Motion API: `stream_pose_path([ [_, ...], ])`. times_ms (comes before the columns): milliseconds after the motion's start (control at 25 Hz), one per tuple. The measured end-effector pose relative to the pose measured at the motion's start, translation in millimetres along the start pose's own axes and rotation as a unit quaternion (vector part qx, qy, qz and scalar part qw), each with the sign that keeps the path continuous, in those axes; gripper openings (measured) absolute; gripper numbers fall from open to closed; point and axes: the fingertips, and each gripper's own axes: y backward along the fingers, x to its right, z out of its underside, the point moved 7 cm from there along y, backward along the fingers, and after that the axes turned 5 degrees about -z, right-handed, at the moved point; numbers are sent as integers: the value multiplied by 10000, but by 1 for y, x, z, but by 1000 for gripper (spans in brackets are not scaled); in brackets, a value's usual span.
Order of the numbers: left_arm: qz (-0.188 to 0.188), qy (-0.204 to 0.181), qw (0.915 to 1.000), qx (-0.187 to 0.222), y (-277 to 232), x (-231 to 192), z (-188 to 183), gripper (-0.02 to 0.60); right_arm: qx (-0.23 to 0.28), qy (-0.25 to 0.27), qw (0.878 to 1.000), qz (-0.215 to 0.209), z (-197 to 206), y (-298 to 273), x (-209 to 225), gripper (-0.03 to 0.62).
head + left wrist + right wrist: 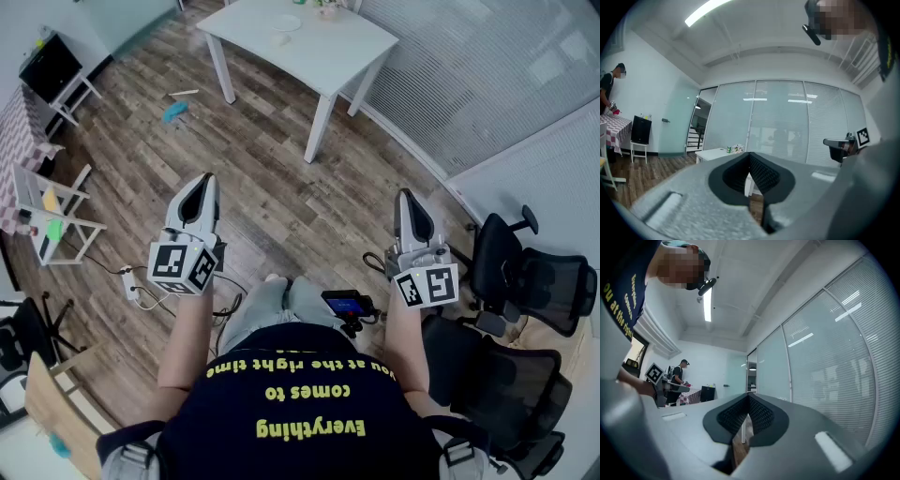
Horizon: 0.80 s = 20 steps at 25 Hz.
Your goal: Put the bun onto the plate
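Note:
A white table (328, 52) stands far ahead across the wooden floor. On it lies a pale plate (285, 22), with a small pale lump (281, 39) beside it that may be the bun; it is too small to tell. My left gripper (202, 184) and right gripper (407, 199) are held level at waist height, well short of the table. Both are shut with nothing between the jaws. In the left gripper view the left gripper (750, 155) points at the table (715, 153). In the right gripper view the right gripper (749, 397) has its pads together.
Black office chairs (525, 281) crowd the right side beside a glass wall with blinds (506, 84). A wooden chair (58, 217) and a black cabinet (49, 66) stand at the left. A power strip with cables (133, 281) lies on the floor. A person (680, 373) stands far back.

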Motion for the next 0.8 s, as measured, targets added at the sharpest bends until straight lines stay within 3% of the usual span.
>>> stream_pose_path([
  [280,35,240,9997,41,7,4,-3,-2,114,-236,9997,24,-2,6,-2,5],
  [800,-199,66,9997,77,-4,18,-5,-2,338,-727,9967,-134,-4,5,24,5],
])
